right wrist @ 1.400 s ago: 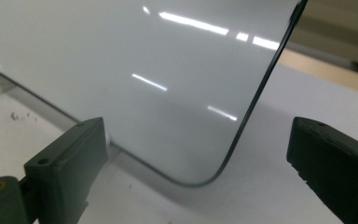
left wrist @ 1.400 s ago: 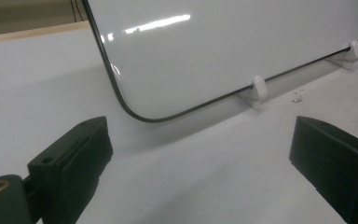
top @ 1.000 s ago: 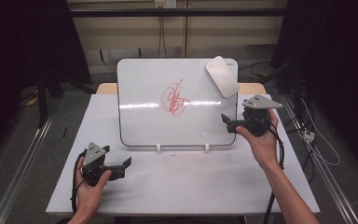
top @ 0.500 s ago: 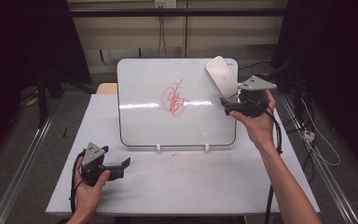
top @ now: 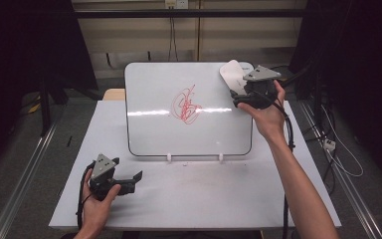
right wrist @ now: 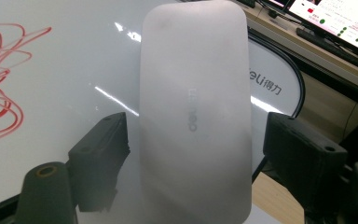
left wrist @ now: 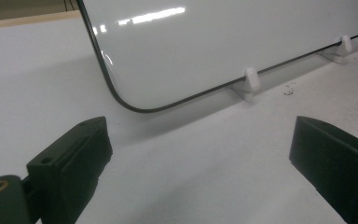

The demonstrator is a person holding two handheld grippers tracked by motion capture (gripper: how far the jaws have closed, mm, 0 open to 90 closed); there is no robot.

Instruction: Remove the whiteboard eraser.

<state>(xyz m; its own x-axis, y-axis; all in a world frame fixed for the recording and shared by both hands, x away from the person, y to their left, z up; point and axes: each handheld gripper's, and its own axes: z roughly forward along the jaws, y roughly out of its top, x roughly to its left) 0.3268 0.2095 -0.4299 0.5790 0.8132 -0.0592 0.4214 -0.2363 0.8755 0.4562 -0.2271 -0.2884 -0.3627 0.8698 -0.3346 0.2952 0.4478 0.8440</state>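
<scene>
The left hand-held gripper (top: 129, 180) rests on the white surface (top: 204, 199), jaws wide apart, nothing between them. The right hand-held gripper (right wrist: 196, 154) has just been closing its jaws around the eraser (right wrist: 196, 107), which sits at the whiteboard's (top: 179, 134) top corner. I think the left jaw touches it; the right leaves a gap. Next, squeeze tight, then wipe the red scribble (top: 186, 105). The right gripper view shows that gap.

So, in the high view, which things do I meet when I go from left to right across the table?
left gripper → red scribble on the whiteboard → white eraser → right gripper
</scene>
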